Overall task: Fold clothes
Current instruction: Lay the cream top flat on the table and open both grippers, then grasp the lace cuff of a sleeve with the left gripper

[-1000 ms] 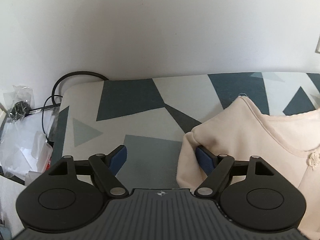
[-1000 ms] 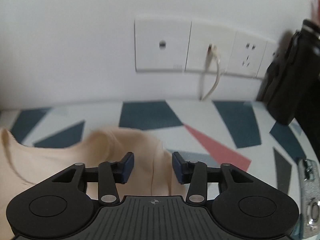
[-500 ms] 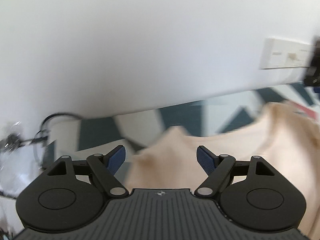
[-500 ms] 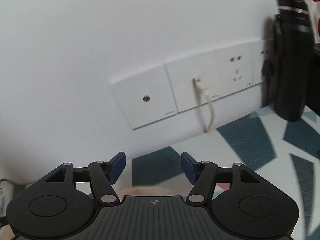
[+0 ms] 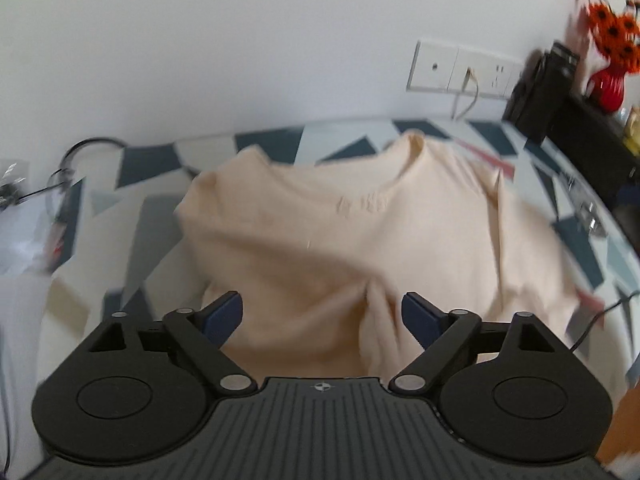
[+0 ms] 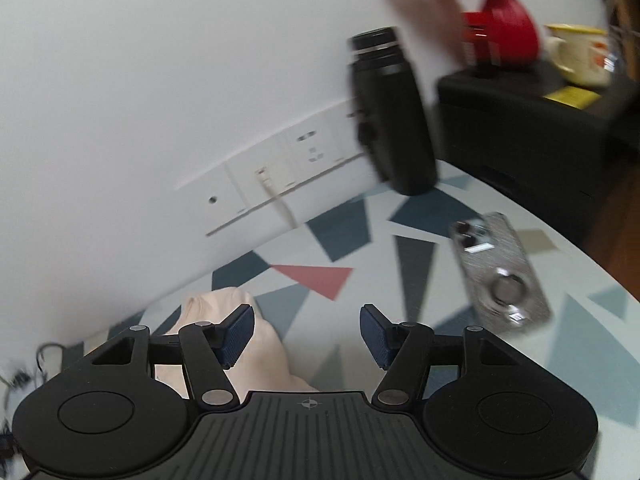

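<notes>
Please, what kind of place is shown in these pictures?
Probably a room in a home: a table with a geometric patterned cover against a white wall with socket plates, a red vase of flowers, and a cream top spread for folding.

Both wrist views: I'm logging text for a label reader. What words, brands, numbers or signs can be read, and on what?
No text can be read in either view.
Wall sockets: small marks, too blurred to read.
Mug: orange print, blurred, no letters to make out.
Shirt: faint raised pattern at the chest, not legible as text.
Phone: no readable marking.
Both gripper bodies: only a crosshair mark.
</notes>
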A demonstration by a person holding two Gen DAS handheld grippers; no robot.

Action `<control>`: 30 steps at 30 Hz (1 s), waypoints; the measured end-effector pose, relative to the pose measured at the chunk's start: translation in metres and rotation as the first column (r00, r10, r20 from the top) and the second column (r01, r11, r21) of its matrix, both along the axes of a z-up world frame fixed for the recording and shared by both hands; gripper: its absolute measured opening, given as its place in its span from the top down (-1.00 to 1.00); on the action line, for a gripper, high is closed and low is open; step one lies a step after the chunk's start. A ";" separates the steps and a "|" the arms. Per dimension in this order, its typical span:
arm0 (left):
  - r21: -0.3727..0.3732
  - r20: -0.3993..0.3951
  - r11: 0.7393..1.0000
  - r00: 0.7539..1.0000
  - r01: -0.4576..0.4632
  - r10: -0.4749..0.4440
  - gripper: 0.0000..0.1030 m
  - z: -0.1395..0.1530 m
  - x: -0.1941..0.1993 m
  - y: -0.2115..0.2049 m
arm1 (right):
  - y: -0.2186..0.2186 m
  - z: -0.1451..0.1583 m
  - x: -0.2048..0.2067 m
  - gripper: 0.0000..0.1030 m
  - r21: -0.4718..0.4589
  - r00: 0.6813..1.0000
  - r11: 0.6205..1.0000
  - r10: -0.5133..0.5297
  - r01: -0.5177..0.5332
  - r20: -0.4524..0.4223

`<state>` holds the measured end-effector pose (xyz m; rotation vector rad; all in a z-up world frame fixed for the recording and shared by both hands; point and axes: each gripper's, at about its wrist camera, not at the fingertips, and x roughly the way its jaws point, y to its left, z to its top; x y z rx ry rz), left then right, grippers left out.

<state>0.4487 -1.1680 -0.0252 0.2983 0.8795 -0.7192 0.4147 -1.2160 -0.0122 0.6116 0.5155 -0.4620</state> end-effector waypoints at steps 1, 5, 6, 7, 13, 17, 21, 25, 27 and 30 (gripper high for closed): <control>0.014 0.012 1.000 1.000 -0.001 0.001 -0.72 -0.002 -0.011 0.006 | -0.002 0.003 -0.009 -0.10 0.002 1.000 1.000 0.000 0.000 0.001; 0.025 0.028 1.000 1.000 0.014 -0.014 -0.72 -0.003 -0.048 0.023 | 0.002 0.014 -0.033 -0.09 -0.035 0.999 0.999 0.036 -0.036 -0.011; 0.016 0.027 0.999 0.999 0.032 -0.033 -0.72 -0.002 -0.056 0.023 | 0.005 0.015 -0.037 -0.09 -0.045 0.999 0.998 0.037 -0.038 -0.019; 0.008 0.027 0.999 0.998 0.050 -0.051 -0.72 -0.002 -0.063 0.023 | 0.007 0.015 -0.043 -0.09 -0.045 0.999 0.999 0.026 -0.027 -0.021; 0.067 0.118 0.994 0.988 0.089 -0.096 -0.72 -0.019 -0.083 0.023 | 0.021 0.024 -0.082 -0.09 -0.046 0.996 0.996 -0.081 0.080 -0.031; 0.109 0.176 0.988 0.976 0.111 -0.129 -0.78 -0.030 -0.096 0.023 | 0.027 0.044 -0.106 -0.09 -0.078 0.995 0.992 -0.098 0.096 -0.034; 0.181 0.230 0.977 0.960 0.116 -0.157 -0.78 -0.055 -0.099 0.018 | 0.037 0.056 -0.118 -0.09 -0.102 0.992 0.987 -0.124 0.122 -0.018; 0.192 0.222 0.969 0.955 0.157 -0.199 0.42 -0.071 -0.102 0.016 | 0.053 0.057 -0.114 -0.09 -0.090 0.993 0.989 -0.116 0.114 -0.021; 0.141 0.226 0.981 0.960 0.134 -0.163 0.61 -0.060 -0.103 0.025 | 0.063 0.058 -0.105 -0.09 -0.099 0.995 0.991 -0.090 0.087 -0.030; 0.003 0.266 0.999 0.963 -0.032 0.030 0.65 -0.016 -0.087 0.063 | 0.076 0.059 -0.090 -0.09 -0.101 0.998 0.994 -0.055 0.051 -0.029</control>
